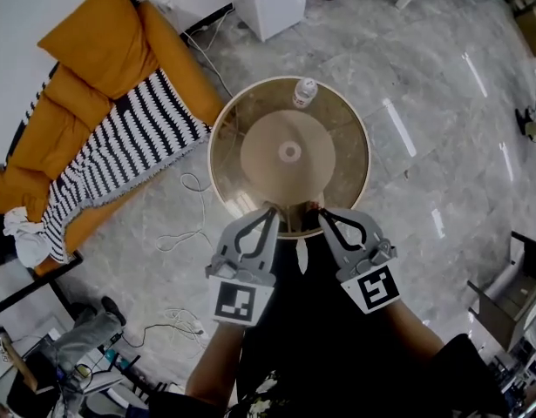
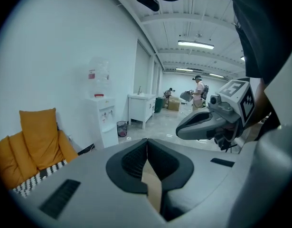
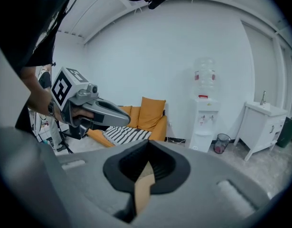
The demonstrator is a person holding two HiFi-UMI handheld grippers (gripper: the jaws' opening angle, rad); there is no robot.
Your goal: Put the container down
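In the head view a round, translucent tan container [image 1: 250, 111] hangs over the floor, seen from above with its paler bottom disc in the middle. My left gripper [image 1: 271, 209] and right gripper [image 1: 321, 210] sit side by side on its near rim, both shut on it. In the left gripper view the left gripper [image 2: 146, 142] pinches a thin tan edge of the container [image 2: 153, 186], and the right gripper [image 2: 180, 131] shows to the right. In the right gripper view the right gripper [image 3: 148, 144] clamps the same kind of tan edge [image 3: 142, 186].
A clear plastic bottle [image 1: 304, 91] shows at the container's far rim; whether it is inside or beyond I cannot tell. An orange sofa [image 1: 93, 103] with a striped blanket lies at left, cables [image 1: 187, 233] trail on the marble floor, and a white cabinet [image 1: 272, 3] stands behind.
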